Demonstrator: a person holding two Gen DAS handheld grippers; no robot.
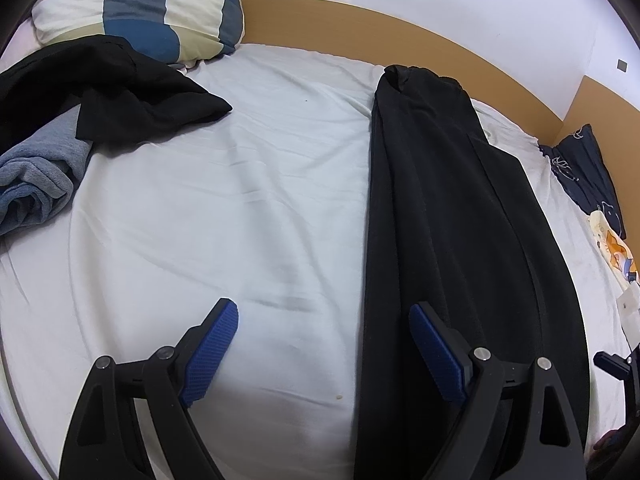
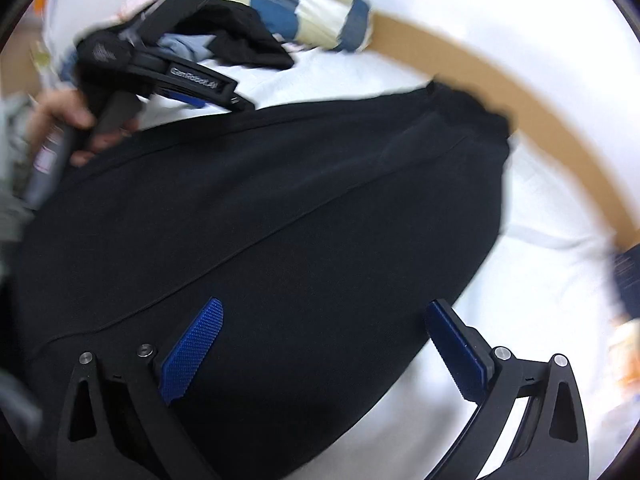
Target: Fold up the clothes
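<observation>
A long black garment lies folded lengthwise on the white bed sheet, running from the near edge toward the headboard. My left gripper hangs open above the garment's left edge, one blue pad over the sheet and the other over the black cloth. In the right wrist view the same black garment fills the middle, and my right gripper is open just above it with nothing between its fingers. The left gripper shows at the upper left there, held by a hand. The right wrist view is blurred.
A pile of a black cloth and a blue-grey garment lies at the left. A striped pillow sits at the back left by the wooden headboard. A dark patterned cloth lies at the right edge.
</observation>
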